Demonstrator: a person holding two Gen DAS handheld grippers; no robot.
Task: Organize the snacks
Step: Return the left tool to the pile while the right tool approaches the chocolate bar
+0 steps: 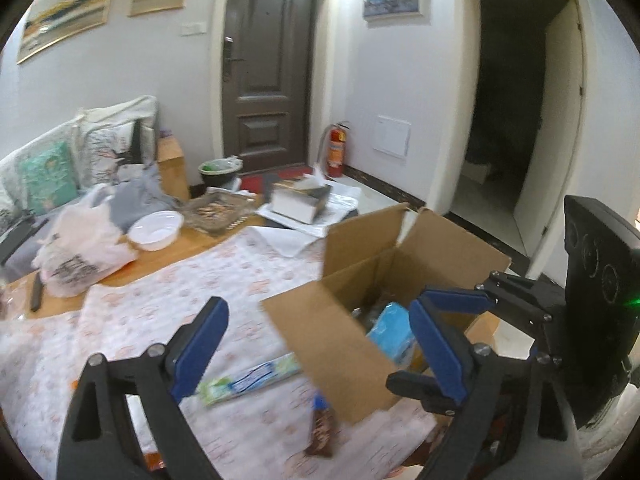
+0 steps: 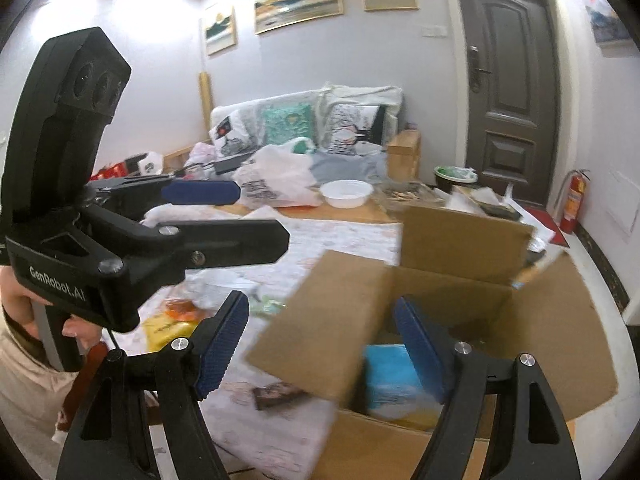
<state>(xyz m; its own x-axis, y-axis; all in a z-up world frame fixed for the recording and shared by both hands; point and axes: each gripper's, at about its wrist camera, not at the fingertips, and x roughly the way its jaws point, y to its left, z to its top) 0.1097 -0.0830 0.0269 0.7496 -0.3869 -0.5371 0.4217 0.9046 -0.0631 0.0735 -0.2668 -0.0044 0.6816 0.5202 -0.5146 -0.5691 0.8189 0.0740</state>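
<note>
Both grippers hung spread and empty above the table as the snack sorting stood partway done. Left gripper (image 1: 316,344) hovered with its jaws wide, nothing between the blue pads, and the cardboard box (image 1: 332,344) just ahead of it and to its right. Right gripper (image 2: 320,344) also stood open and held nothing, pointing down over the same box's near flap.

Inside the open box lay a light blue packet (image 1: 390,332), with something yellow-orange beneath it in the right wrist view; what else the box held could not be made out. Judging by what remained outside, the job was unfinished: a long green-and-white packet (image 1: 250,378) lay on the patterned cloth (image 1: 160,312) just below the left gripper's pads, beside the box, and a dark brown wrapped bar (image 1: 322,426) rested against the box's near corner. More yellow and orange packets (image 2: 172,320) sat left of the right gripper. A white bowl (image 1: 155,230) stood empty well beyond.
</note>
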